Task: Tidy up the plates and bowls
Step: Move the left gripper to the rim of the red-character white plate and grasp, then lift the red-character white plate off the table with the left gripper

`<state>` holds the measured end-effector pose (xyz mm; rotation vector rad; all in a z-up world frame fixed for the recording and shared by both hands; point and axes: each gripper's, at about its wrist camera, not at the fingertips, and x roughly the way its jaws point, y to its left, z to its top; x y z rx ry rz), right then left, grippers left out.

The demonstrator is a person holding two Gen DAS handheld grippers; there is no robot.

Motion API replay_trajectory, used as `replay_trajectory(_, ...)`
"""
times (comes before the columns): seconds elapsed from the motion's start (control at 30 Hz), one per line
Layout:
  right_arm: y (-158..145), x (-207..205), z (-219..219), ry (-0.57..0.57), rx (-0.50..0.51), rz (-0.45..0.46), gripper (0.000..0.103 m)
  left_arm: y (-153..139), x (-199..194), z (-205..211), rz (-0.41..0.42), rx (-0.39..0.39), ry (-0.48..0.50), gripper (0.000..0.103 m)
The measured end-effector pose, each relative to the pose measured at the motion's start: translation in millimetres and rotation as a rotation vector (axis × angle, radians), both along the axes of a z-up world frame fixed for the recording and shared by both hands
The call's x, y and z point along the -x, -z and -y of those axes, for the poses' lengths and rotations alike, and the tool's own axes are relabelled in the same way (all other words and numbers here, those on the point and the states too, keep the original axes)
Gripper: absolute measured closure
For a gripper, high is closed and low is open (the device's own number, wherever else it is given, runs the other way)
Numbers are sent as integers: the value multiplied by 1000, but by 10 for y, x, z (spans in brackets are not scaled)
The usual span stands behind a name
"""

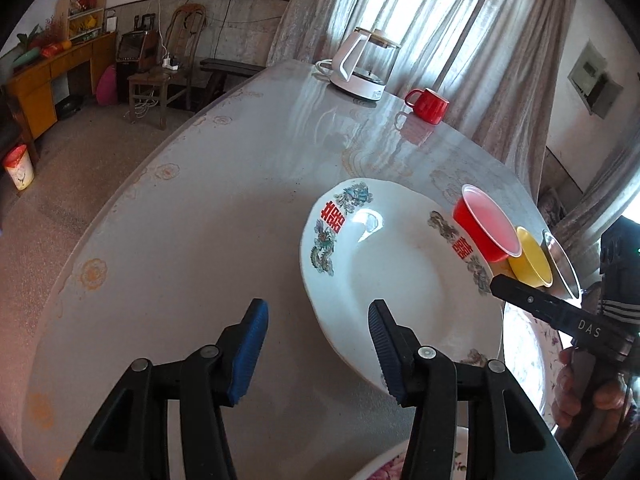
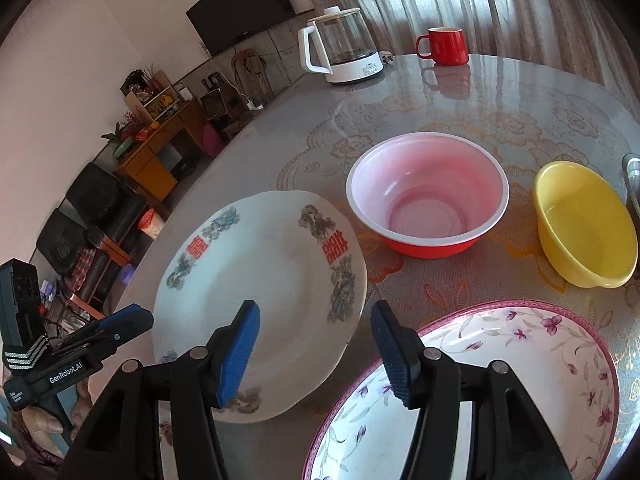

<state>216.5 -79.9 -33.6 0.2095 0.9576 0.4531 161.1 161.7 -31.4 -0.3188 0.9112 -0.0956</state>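
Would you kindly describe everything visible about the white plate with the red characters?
The white plate looks like glazed ceramic, with a wavy rim, a shallow well, two red double-happiness characters and bluish dragon-and-phoenix motifs. It is empty, lying on the table left of the red bowl. It seems tilted, its right edge over the floral plate. Neither gripper touches it.

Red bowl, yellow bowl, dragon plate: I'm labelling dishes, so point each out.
red bowl (image 2: pixel 426 204), right wrist view, inside wall.
yellow bowl (image 2: pixel 584 228), right wrist view, inside bottom.
dragon plate (image 2: pixel 264 280), right wrist view, bare centre.
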Motion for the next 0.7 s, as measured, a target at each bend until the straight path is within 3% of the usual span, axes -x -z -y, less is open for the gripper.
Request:
replay_trajectory(0.33, 207, -220, -119, -28, 13, -47, 44, 159, -394, 2, -50, 12, 29, 56)
replay_trajectory(0.57, 249, -269, -177, -39, 7, -54, 41, 255, -652, 67, -65, 80, 77, 59)
replay_trajectory(0.7, 233, -276, -223, -36, 23, -49, 41, 252, -693, 102, -65, 77, 54, 59)
